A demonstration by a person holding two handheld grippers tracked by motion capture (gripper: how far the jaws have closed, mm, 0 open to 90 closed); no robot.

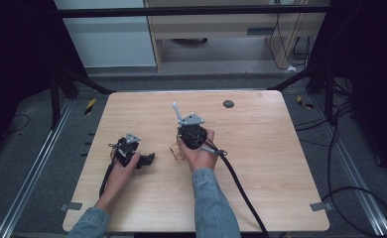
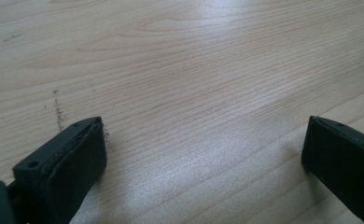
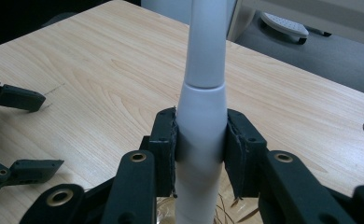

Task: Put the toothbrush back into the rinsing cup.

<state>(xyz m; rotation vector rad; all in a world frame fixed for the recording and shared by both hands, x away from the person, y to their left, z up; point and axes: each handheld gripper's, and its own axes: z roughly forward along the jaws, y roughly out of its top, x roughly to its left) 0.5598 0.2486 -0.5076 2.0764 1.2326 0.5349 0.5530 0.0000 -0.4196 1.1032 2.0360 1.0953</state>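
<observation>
- The white handle [image 3: 202,116] stands upright at the middle of the right gripper view, a rounded thick lower section with a slimmer white stem rising out of the top of the frame.
- The right gripper [image 3: 201,149] has both black pads pressed against the sides of that thick section, one at each side, so the jaws are clamped on the white handle.
- In the high view the same white handle [image 1: 176,112] pokes up and to the upper left from the right gripper [image 1: 191,130], just left of the frame's centre, above the wooden table [image 1: 261,163].
- At the bottom centre of the right gripper view, under the handle, thin straw-coloured strands [image 3: 231,210] show against the wood; in the high view a small pale tan bit [image 1: 174,150] lies just left of the right hand [image 1: 200,154]. What it is I cannot tell.
- The left gripper [image 1: 144,159] sits in the left-centre of the high view, near the right one but apart from it, held by the left hand [image 1: 122,166].
- In the left gripper view its jaws stand wide apart at the lower corners, with bare table [image 2: 194,93] between them and nothing held.
- The left gripper's black tips [image 3: 21,98] also show at the left edge of the right gripper view.
- A small dark round disc [image 1: 228,103] lies on the table in the upper middle of the high view, well apart from both grippers.
- A black cable [image 1: 241,191] trails from the right gripper toward the bottom edge.
</observation>
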